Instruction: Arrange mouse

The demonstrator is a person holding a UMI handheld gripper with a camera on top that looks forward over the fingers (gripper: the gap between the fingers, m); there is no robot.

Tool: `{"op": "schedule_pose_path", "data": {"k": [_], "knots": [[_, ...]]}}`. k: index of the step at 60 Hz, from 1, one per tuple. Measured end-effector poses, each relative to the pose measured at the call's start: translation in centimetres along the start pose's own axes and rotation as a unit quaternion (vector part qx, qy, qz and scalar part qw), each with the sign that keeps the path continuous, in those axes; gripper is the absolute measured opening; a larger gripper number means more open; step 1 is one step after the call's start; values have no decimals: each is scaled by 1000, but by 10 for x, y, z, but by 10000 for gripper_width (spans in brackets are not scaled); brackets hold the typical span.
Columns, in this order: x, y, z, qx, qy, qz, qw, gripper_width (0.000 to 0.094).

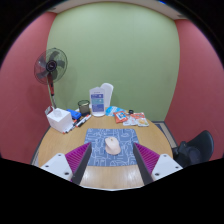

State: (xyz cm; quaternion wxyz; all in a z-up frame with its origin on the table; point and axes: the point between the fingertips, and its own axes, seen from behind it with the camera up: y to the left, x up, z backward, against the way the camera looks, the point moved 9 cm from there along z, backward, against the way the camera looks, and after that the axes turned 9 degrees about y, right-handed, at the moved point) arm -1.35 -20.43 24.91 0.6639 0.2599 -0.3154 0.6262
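Note:
A pale pink mouse (pixel 112 145) lies on a blue patterned mouse mat (pixel 112 141) on a wooden table (pixel 60 145). My gripper (pixel 112 160) is open and empty, held just in front of the mat. Its two magenta pads (pixel 76 156) spread wide to either side, and the mouse sits just ahead of them, between their lines, untouched.
Behind the mat stand a clear water jug (pixel 103 99), a dark can (pixel 84 106), a white box (pixel 60 119), a pen (pixel 83 121) and colourful packets (pixel 128 118). A fan (pixel 51 68) stands at the far left. A black chair (pixel 196 148) sits at the right.

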Motion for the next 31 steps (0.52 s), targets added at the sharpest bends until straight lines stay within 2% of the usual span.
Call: {"op": "schedule_pose_path", "data": {"k": [15,31], "knots": [[-56,4,92,9,4,3,1000,837],[-89,2,137,0,5,23,1000,838]]}}
